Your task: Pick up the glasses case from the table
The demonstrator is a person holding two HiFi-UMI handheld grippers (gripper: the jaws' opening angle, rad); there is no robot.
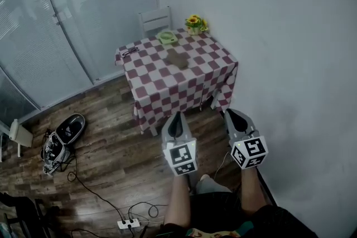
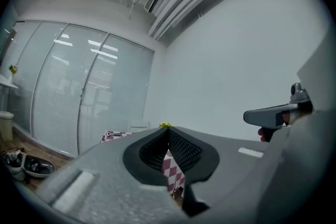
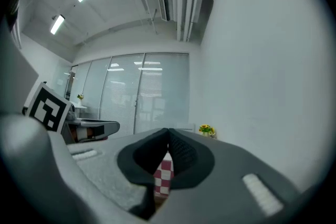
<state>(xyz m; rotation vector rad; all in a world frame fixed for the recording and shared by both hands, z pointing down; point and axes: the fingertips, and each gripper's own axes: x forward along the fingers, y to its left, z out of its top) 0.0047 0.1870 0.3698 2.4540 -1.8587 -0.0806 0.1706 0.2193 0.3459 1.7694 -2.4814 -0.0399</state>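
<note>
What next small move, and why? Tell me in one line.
Probably step closer to the table: the brown glasses case lies mid-cloth, well ahead of the left hand-held gripper and the right hand-held gripper, both with jaws together and empty.

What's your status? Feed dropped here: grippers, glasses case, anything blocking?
Left gripper and right gripper shut, empty, short of the table. Glasses case mid-table, untouched. Nothing in front of it.

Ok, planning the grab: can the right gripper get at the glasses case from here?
Probably not yet: the right gripper hangs shut, short of the table, and the glasses case lies mid-table. Nothing blocks the path.
</note>
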